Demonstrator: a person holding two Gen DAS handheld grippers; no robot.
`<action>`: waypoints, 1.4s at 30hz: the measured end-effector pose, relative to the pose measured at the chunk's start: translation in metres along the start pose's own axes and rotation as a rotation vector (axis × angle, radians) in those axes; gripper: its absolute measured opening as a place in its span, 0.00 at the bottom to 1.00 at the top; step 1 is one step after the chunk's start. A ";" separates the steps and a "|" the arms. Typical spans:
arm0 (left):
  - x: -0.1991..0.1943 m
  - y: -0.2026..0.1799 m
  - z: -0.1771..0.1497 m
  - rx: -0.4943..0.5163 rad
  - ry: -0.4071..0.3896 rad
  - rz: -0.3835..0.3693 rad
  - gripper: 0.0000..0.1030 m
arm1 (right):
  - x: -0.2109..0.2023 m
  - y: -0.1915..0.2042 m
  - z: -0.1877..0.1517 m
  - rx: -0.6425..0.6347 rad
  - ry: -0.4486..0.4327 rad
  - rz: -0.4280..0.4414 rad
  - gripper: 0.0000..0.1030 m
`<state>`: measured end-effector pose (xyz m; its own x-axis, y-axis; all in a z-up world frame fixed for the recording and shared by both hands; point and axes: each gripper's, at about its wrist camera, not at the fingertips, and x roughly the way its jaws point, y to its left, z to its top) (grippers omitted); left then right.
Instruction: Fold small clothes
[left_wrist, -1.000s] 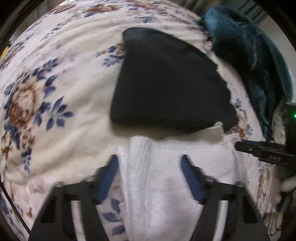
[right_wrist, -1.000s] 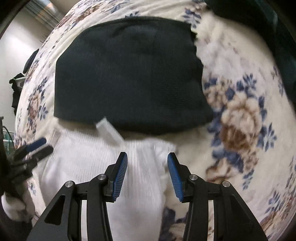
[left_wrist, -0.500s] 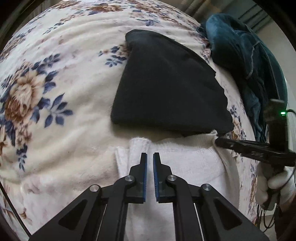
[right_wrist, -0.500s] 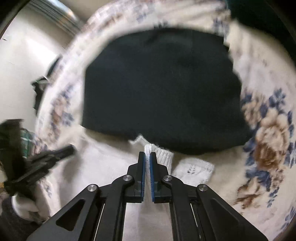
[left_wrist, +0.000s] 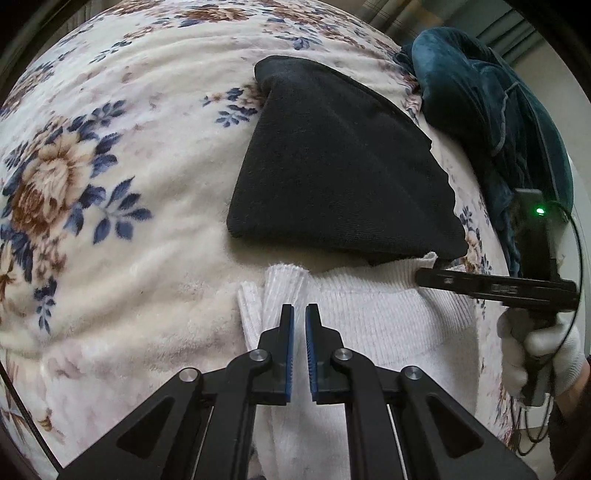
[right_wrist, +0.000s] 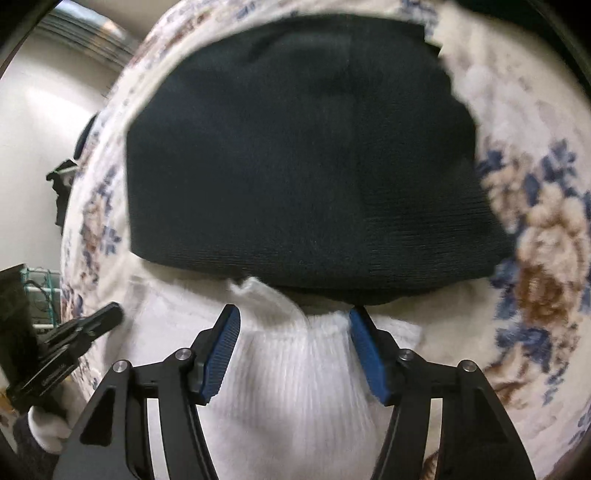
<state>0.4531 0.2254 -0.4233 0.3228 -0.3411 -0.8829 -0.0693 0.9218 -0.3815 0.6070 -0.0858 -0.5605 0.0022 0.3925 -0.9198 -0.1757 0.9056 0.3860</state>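
1. Here, the white garment (left_wrist: 369, 332) lay just below the black hat (left_wrist: 340, 166).
2. Left gripper (left_wrist: 299, 317) clamped its ribbed edge; right gripper (right_wrist: 291, 321) was opening, astride the cuff.
3. Folding step; regrasp probably followed.

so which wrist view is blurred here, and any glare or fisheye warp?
Right wrist view: motion-blurred; black knit garment and floral blanket smeared, gripper fingers sharp. Left wrist view: sharp, knit ribs of the white garment readable. Both: strong fisheye bulge, dark corners; no glare, only a green LED.
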 end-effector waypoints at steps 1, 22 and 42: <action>0.000 -0.001 0.000 0.001 -0.003 0.000 0.04 | 0.007 0.003 0.002 -0.012 0.002 0.003 0.42; 0.016 -0.050 0.022 0.100 0.042 -0.071 0.60 | -0.051 -0.076 -0.030 0.288 -0.056 -0.057 0.37; 0.019 -0.042 0.018 0.130 0.013 0.057 0.03 | -0.052 -0.004 -0.025 -0.219 0.097 -0.141 0.53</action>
<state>0.4792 0.1833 -0.4188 0.3092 -0.2896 -0.9058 0.0365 0.9554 -0.2930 0.5830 -0.1138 -0.5155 -0.0513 0.2385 -0.9698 -0.3894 0.8894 0.2393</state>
